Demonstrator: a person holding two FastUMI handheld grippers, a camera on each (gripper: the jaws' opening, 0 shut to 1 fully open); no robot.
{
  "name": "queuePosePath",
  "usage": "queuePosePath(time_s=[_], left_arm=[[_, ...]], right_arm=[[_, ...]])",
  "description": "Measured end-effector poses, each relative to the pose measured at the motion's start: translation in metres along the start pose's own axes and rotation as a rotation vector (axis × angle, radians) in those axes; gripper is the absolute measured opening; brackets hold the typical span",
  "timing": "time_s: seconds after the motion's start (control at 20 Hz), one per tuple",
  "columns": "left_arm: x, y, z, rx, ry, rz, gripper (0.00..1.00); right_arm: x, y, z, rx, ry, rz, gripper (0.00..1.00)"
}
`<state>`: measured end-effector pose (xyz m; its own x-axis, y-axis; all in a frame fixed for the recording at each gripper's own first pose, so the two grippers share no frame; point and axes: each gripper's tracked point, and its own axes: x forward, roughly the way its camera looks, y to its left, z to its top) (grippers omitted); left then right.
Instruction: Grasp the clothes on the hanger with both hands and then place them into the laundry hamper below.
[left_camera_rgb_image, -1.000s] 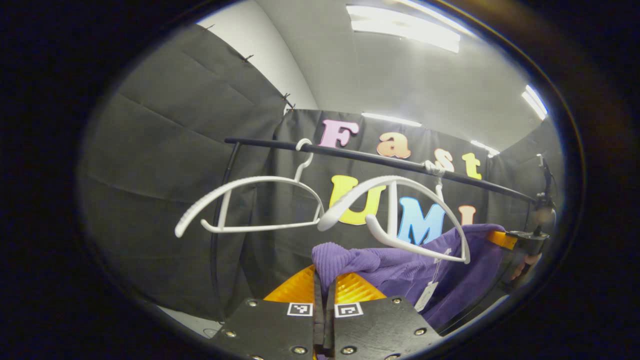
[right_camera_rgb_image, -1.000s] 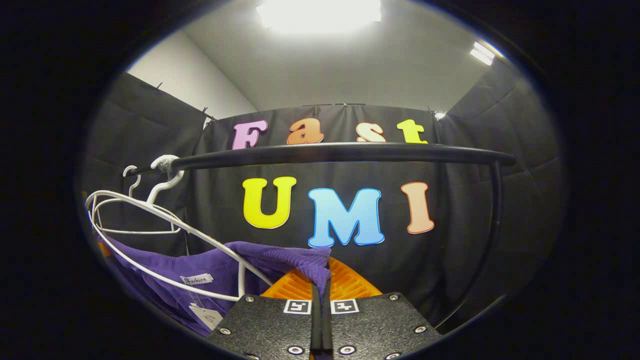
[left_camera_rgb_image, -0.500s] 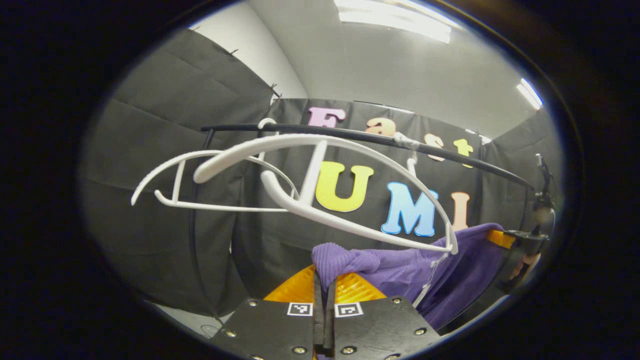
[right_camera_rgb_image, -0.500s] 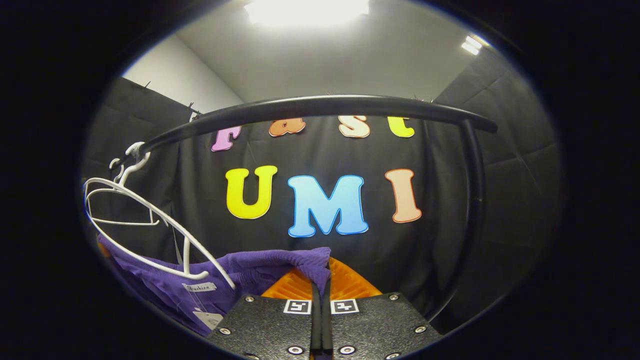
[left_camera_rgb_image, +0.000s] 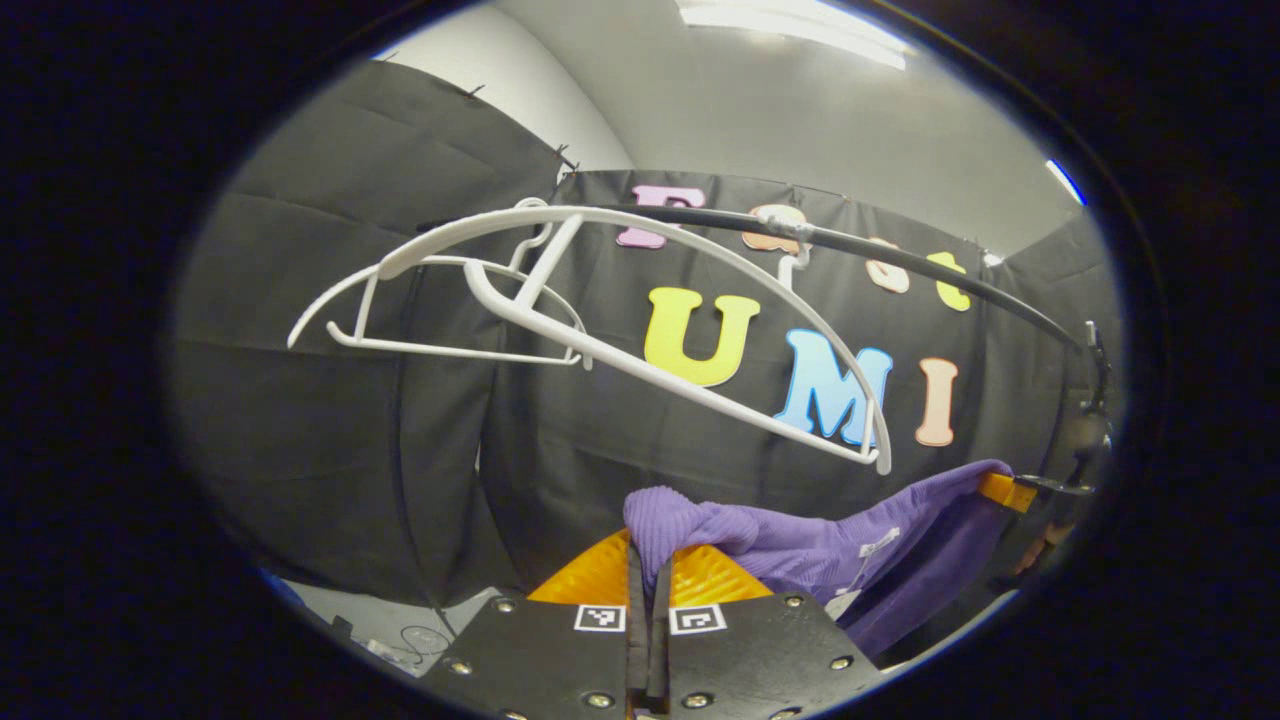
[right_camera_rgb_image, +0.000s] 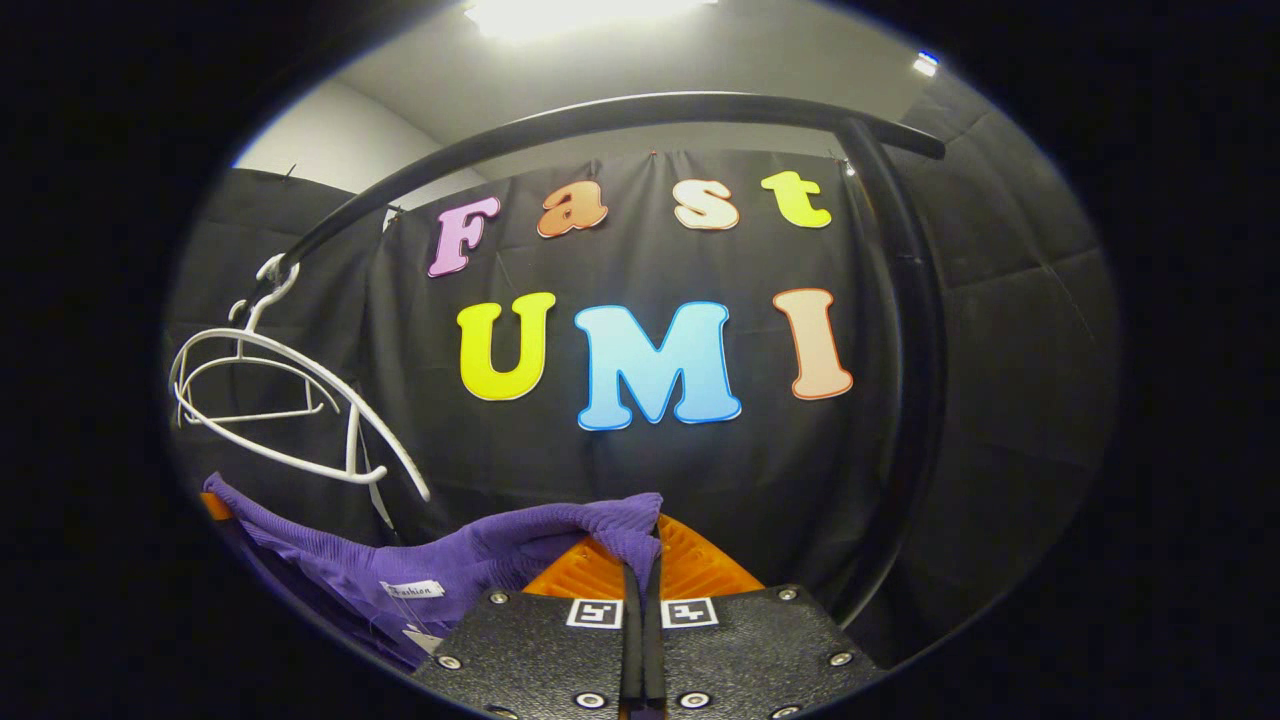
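Below the white hanger (left_camera_rgb_image: 640, 330) and clear of it, the purple garment (left_camera_rgb_image: 800, 545) stretches lengthwise between the left gripper (left_camera_rgb_image: 648, 575) and right gripper (right_camera_rgb_image: 642, 560), each clamped on one end, so the hamper lies downward.

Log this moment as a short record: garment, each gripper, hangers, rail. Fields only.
garment: purple knit top, off the hangers, stretched between both grippers below them
left gripper: shut on one corner of the top
right gripper: shut on the other corner; also seen far right in the left gripper view
hangers: two white hangers, bare, hooked on the rail
rail: black clothes rail, above the garment
tags: white label showing on the fabric
hamper: not seen
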<state>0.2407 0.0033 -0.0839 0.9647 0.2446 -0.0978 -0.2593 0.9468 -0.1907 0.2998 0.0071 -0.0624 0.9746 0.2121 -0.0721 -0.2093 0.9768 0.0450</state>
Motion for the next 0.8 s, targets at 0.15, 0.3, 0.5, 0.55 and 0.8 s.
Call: queuePosePath(time_s=[0.15,0.3,0.5,0.55,0.8], left_arm=[[-0.013,0.003,0.000,0.016,0.013,-0.004,0.01],[-0.024,0.019,-0.011,0.054,0.041,0.005,0.01],[-0.051,0.037,-0.022,0.064,0.063,-0.014,0.01],[-0.057,0.042,-0.024,0.083,0.070,-0.035,0.01],[-0.088,0.078,-0.042,0.089,0.121,-0.157,0.01]], right_arm=[[-0.012,0.002,-0.005,0.011,0.026,0.000,0.00],[-0.031,0.005,-0.011,0.032,0.056,-0.005,0.00],[-0.069,0.019,-0.027,0.021,0.098,-0.039,0.00],[-0.081,0.024,-0.028,0.019,0.102,-0.059,0.00],[-0.149,0.056,-0.032,0.020,0.107,-0.163,0.00]])
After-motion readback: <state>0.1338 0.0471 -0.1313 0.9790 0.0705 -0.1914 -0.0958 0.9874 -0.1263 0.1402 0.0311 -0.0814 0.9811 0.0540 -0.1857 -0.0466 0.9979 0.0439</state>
